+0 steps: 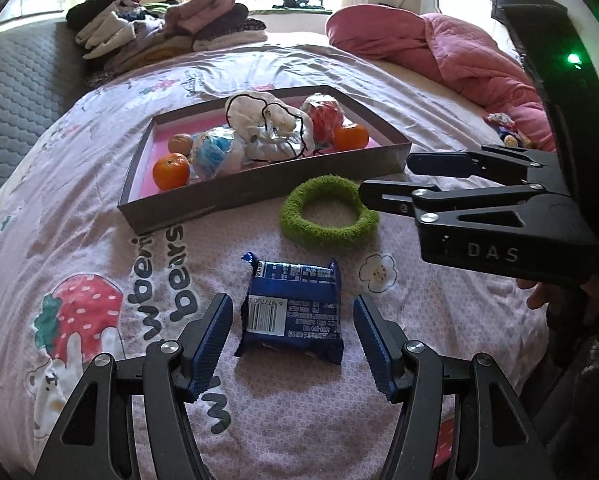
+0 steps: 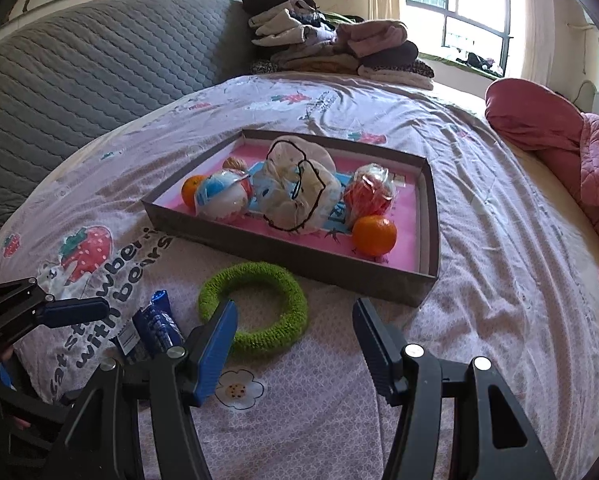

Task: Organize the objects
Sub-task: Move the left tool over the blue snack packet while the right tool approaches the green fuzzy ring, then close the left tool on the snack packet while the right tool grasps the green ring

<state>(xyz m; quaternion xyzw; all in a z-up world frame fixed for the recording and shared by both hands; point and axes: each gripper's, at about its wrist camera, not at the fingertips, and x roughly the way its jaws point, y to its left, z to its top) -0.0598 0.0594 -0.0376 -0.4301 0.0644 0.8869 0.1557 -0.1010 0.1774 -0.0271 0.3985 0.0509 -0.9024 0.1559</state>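
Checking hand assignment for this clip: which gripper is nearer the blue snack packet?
Left. The left gripper straddles the blue snack packet, open fingers on either side. The right gripper is off beside it, by the green ring.

Blue snack packet (image 1: 293, 312) and green fuzzy ring (image 1: 329, 212) lie flat beside filled tray (image 1: 259, 196)

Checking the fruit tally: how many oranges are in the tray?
2: one orange in the tray's near-left corner, another orange by its right end. Bags could hide more.
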